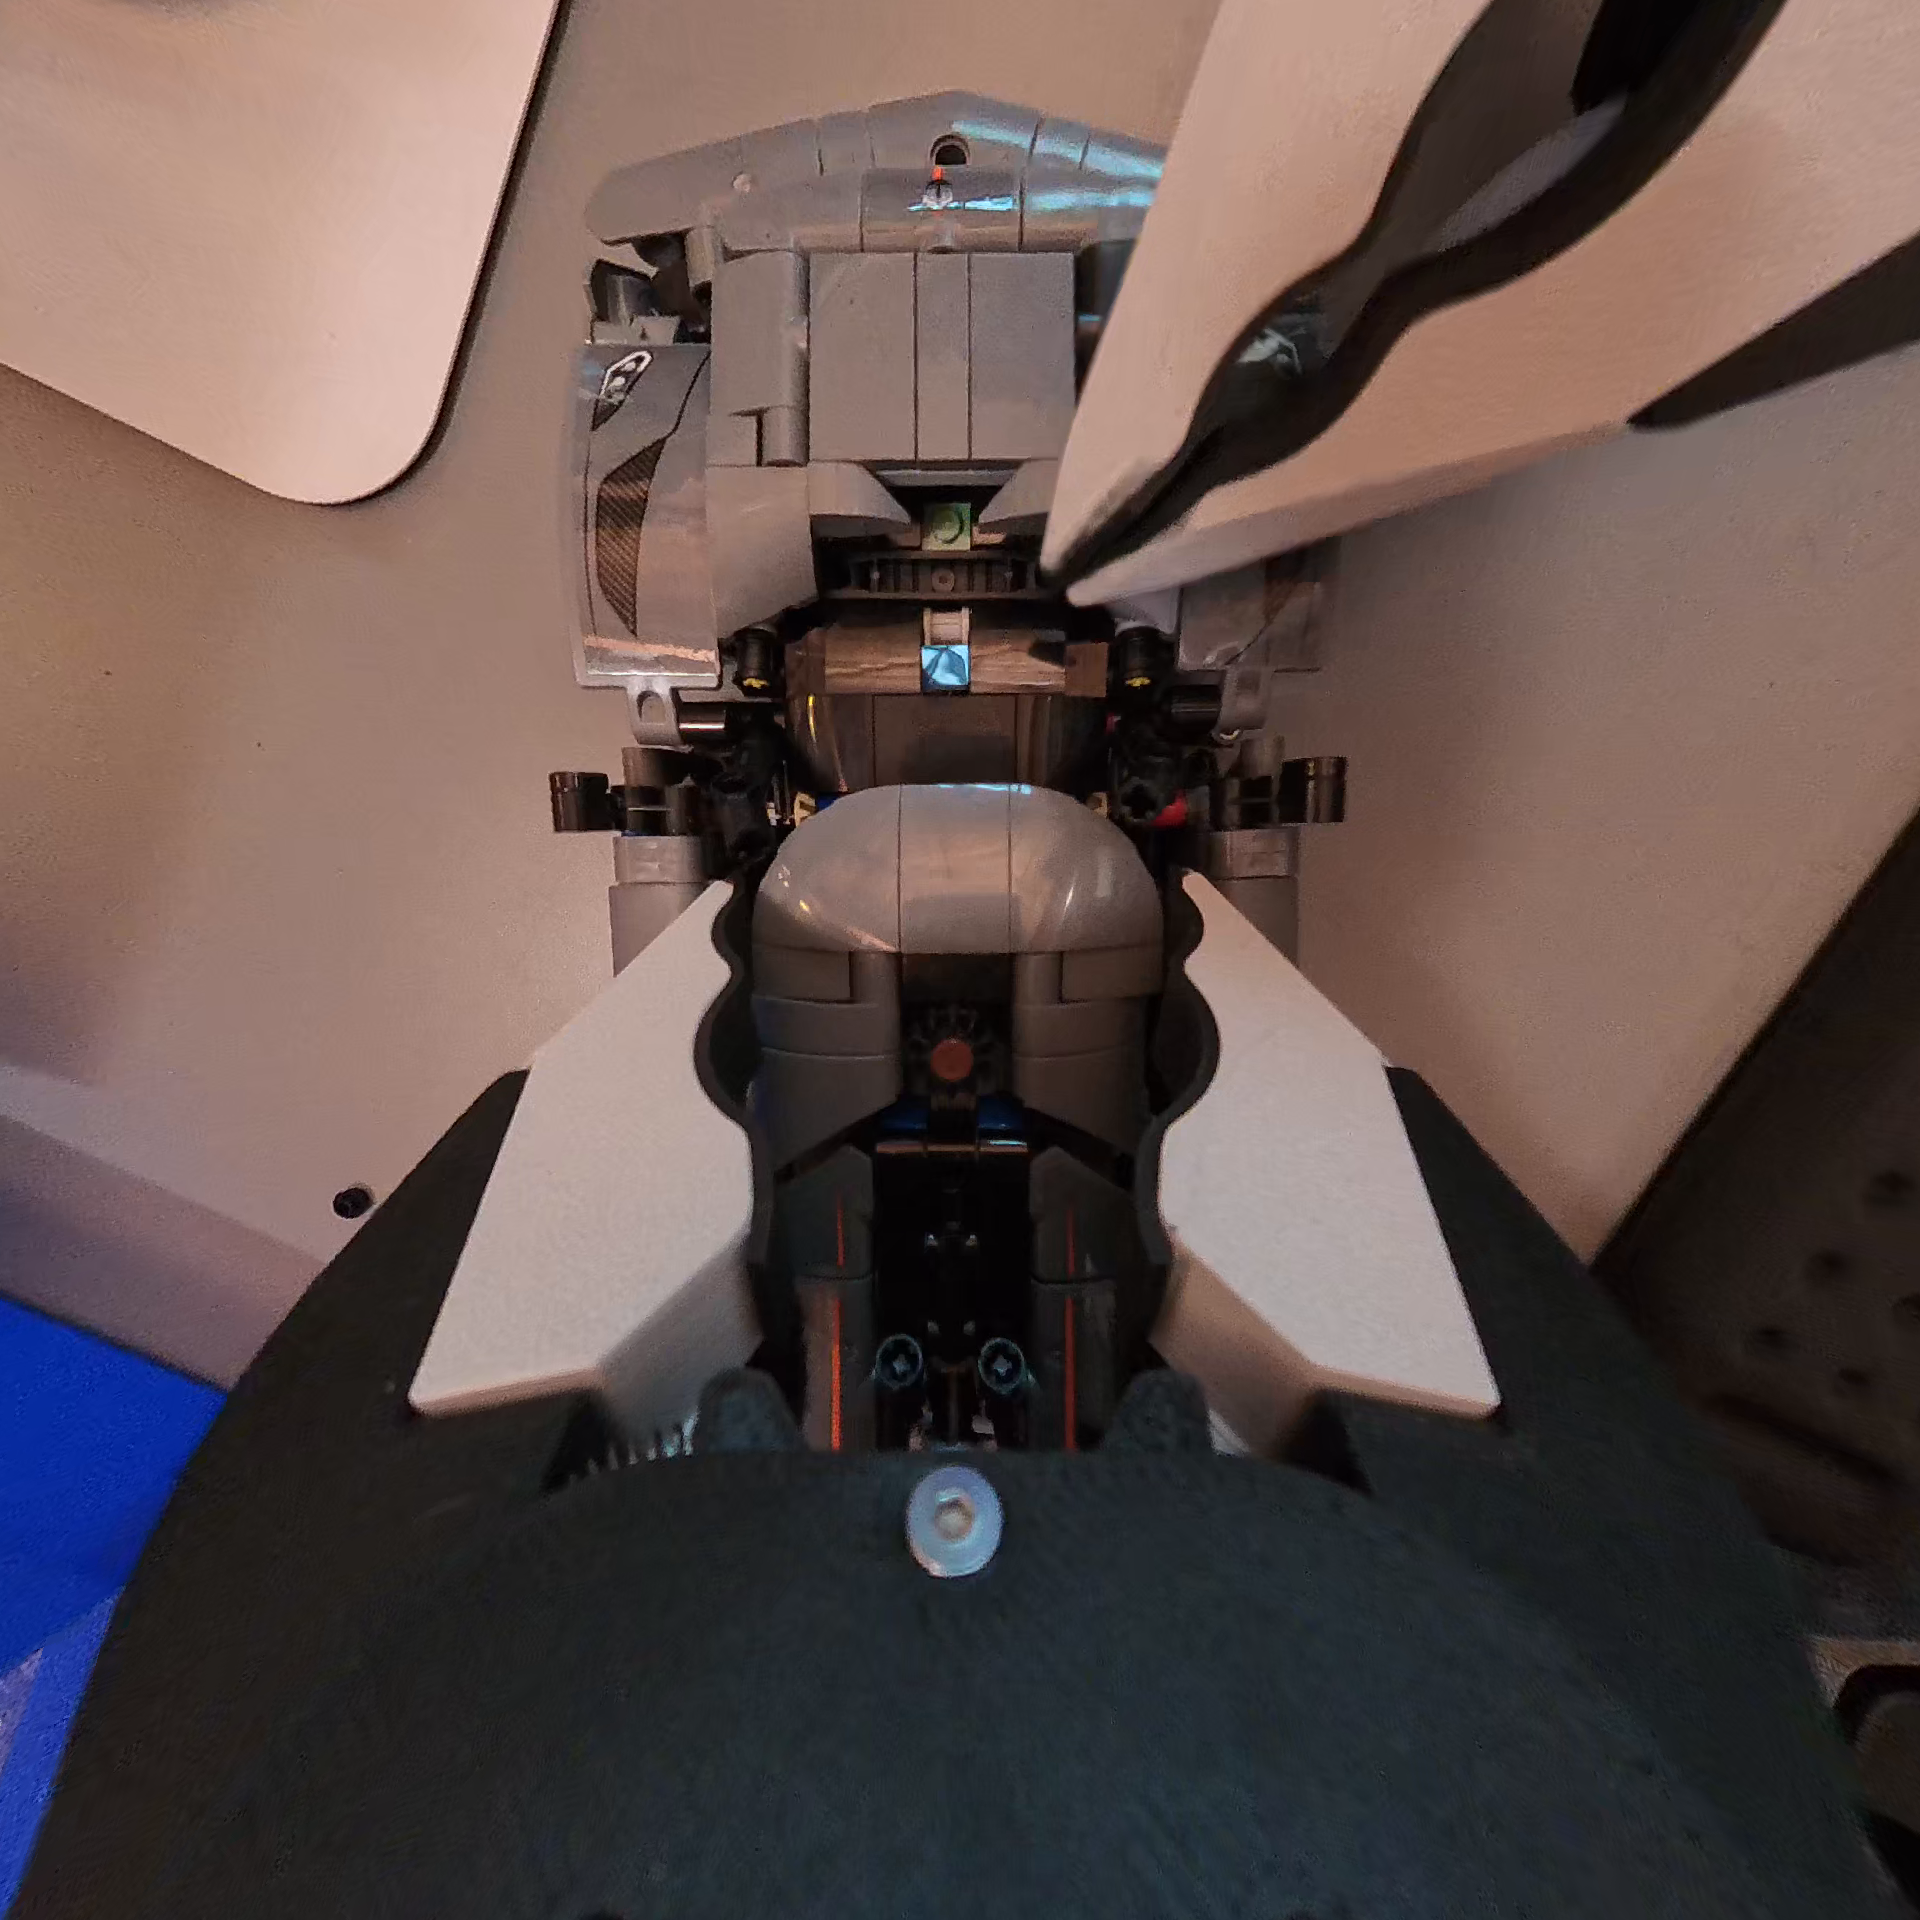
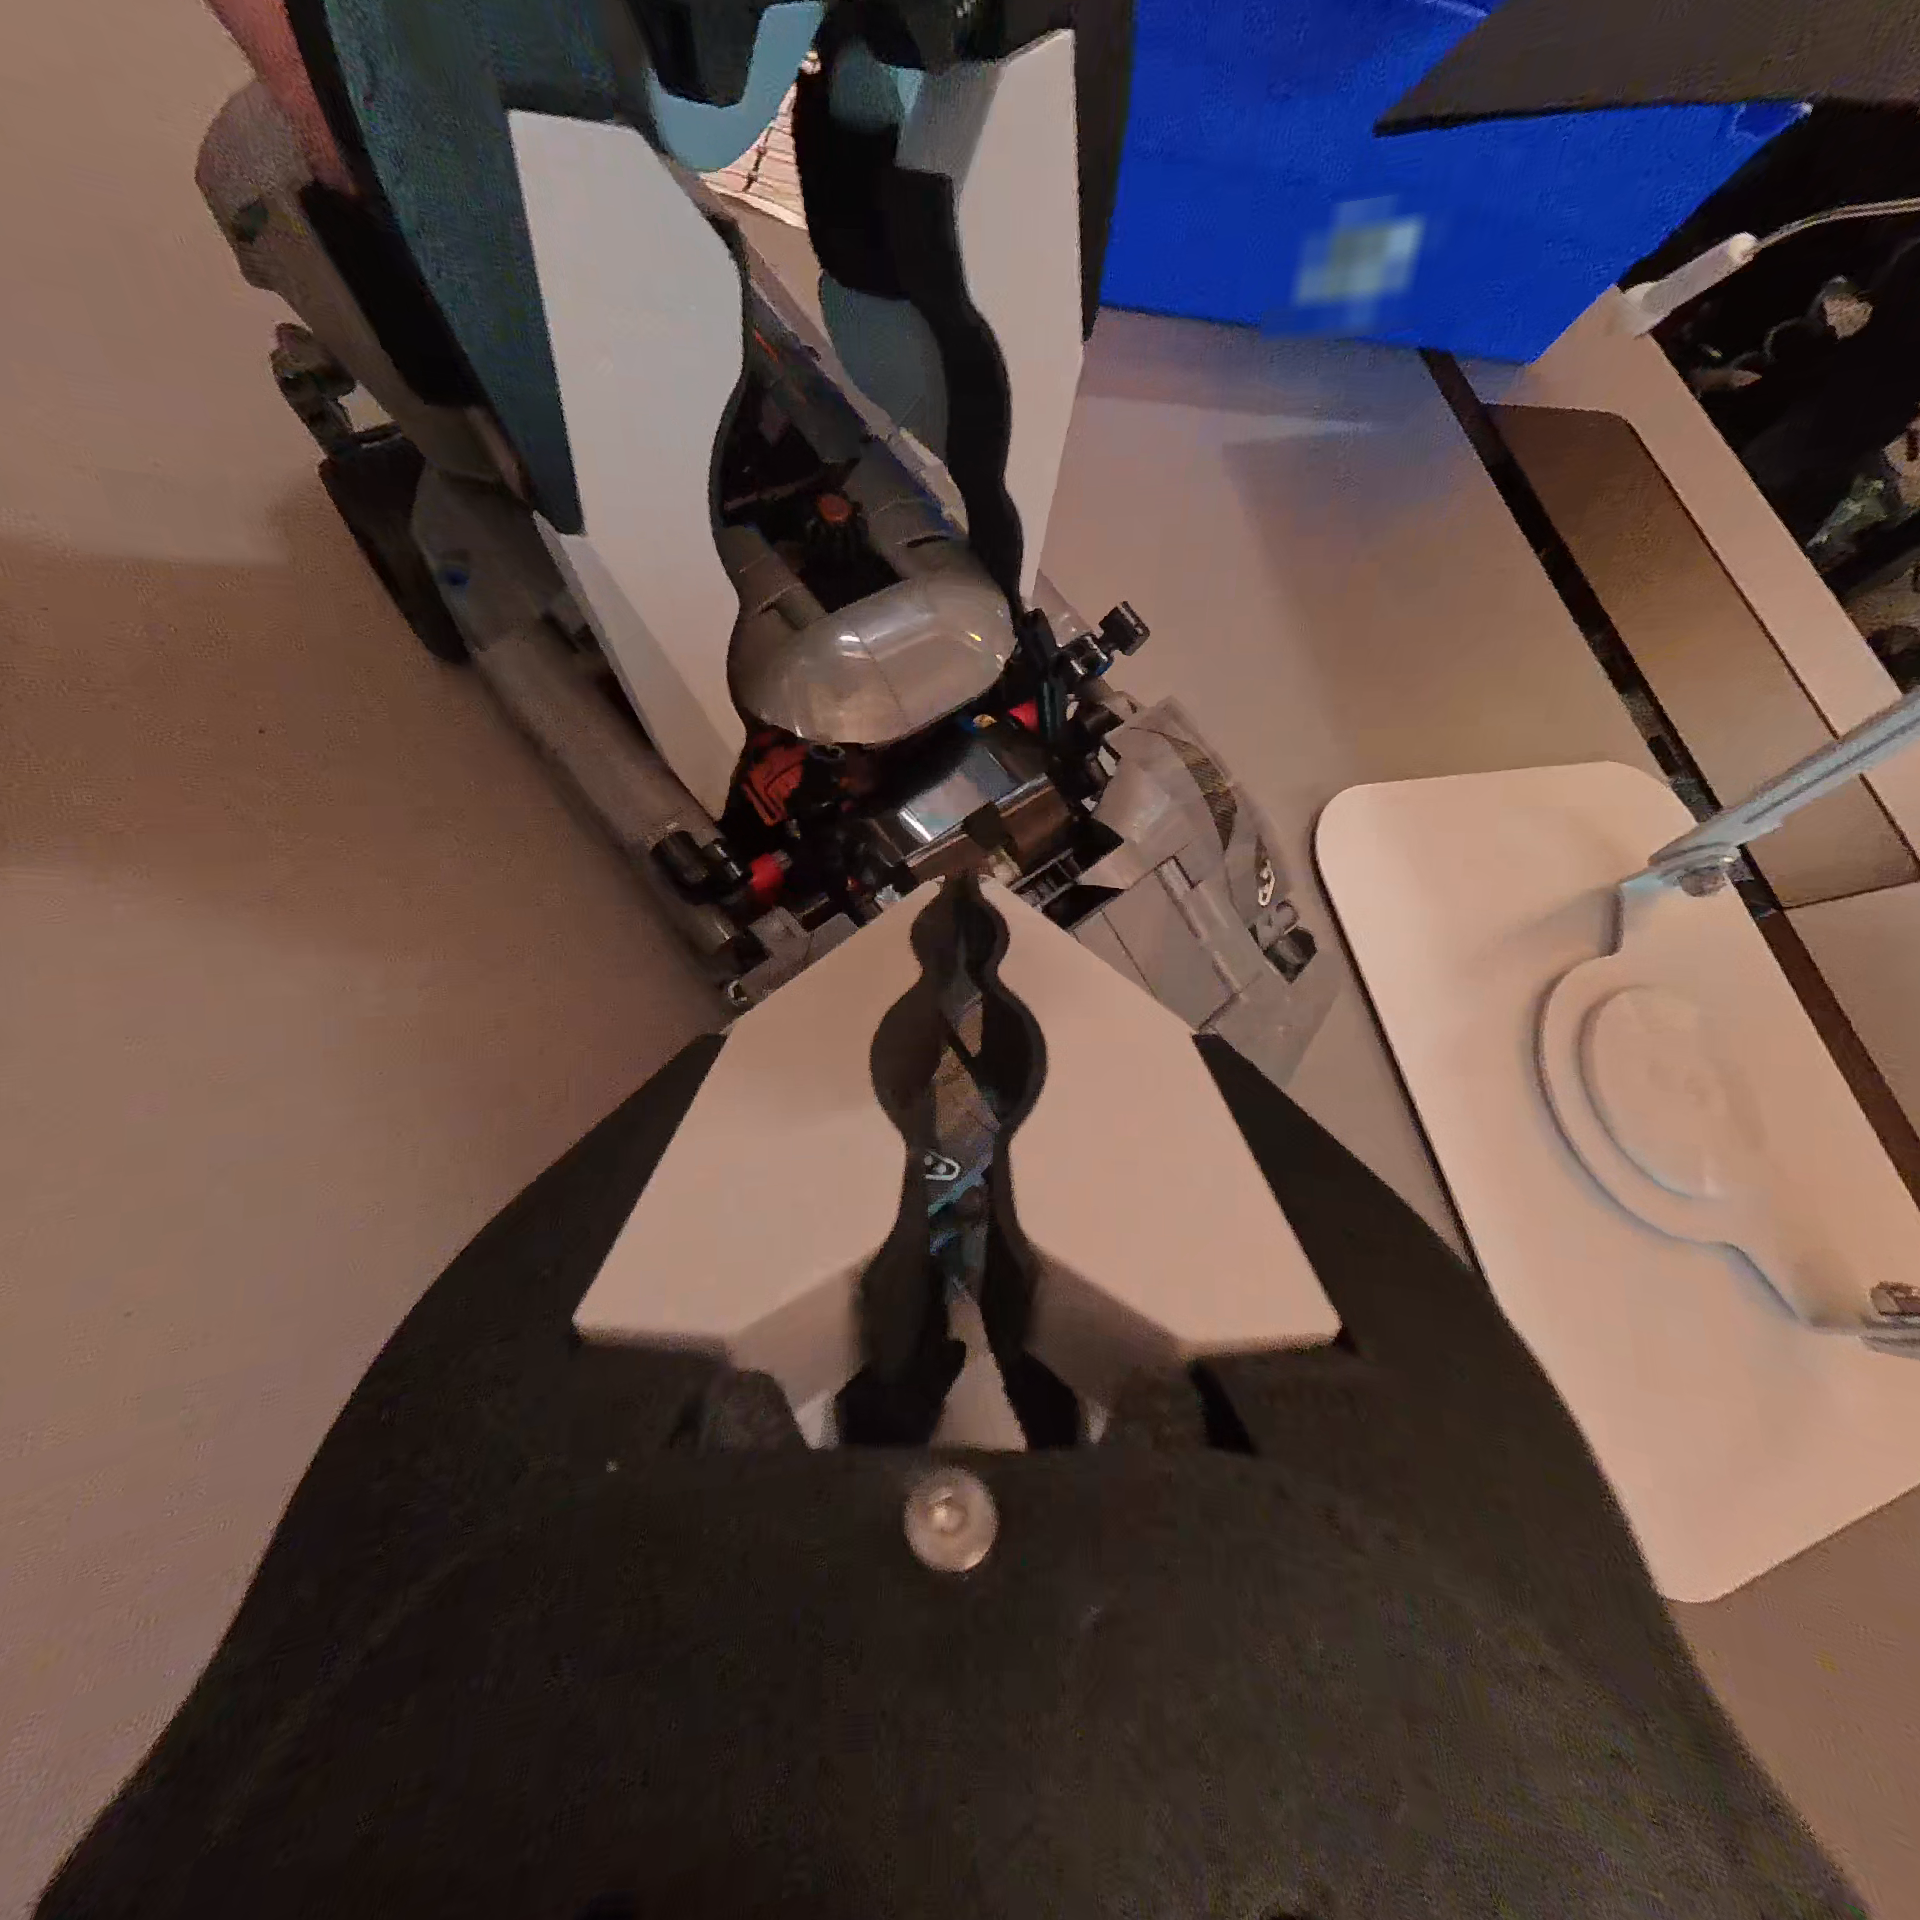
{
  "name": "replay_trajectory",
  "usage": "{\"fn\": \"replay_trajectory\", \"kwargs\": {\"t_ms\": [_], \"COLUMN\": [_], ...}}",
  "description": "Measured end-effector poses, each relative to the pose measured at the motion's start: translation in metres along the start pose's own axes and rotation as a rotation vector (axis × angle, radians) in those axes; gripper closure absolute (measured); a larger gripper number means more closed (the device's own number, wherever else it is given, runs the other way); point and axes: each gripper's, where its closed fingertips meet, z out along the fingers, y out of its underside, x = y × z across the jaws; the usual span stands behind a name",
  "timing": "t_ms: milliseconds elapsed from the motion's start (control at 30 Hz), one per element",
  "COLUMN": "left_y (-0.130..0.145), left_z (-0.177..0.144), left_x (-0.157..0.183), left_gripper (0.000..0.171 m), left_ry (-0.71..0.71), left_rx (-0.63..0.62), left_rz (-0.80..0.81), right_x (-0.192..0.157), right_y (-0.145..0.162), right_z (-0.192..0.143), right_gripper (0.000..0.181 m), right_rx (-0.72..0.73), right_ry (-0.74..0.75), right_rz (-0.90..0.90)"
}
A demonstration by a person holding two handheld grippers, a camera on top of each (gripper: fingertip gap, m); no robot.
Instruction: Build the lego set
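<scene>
A grey lego car [image 1: 935,395] lies on the tan table [image 1: 312,831], its front pointing away from me in the left wrist view. My left gripper [image 1: 954,894] is shut on the car's rounded rear body, one pad on each side. The right wrist view shows this grip from the front [image 2: 873,686], with the car [image 2: 1195,914] below it. My right gripper [image 2: 961,888] is shut, its tips at the base of the windscreen. It also shows in the left wrist view [image 1: 1060,582], over the car's right front. A printed grey panel [image 2: 935,1164] shows through the openings between its pads.
A white board [image 2: 1455,1195] with a stand base on it lies right of the car; a white board [image 1: 260,260] also shows at the far left. A blue bin [image 2: 1351,156] stands behind. A dark perforated plate [image 1: 1766,1351] is at the right. About 5 cm separates my left fingertips from my right.
</scene>
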Motion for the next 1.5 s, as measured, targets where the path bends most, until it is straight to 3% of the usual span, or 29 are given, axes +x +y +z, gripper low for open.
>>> {"fn": "replay_trajectory", "kwargs": {"t_ms": [433, 767, 967, 1500], "left_y": [0.008, 0.020, 0.040, 0.034], "left_z": [-0.004, -0.026, -0.009, -0.009], "left_x": [0.001, 0.001, 0.001, 0.002], "left_gripper": [0.097, 0.100, 0.097, 0.101], "left_ry": [0.051, 0.087, 0.064, 0.038], "left_rx": [-0.047, -0.035, -0.088, -0.064], "left_rz": [0.012, -0.006, -0.005, 0.007], "right_x": [0.002, -0.002, -0.007, -0.008], "right_y": [-0.001, -0.003, -0.002, -0.004], "right_z": [-0.001, -0.003, -0.006, -0.003], "right_gripper": [0.181, 0.181, 0.175, 0.181], "right_rx": [0.025, 0.036, 0.034, 0.033], "right_ry": [-0.011, -0.056, -0.089, -0.084], "right_rz": [0.034, 0.077, 0.081, 0.082]}}
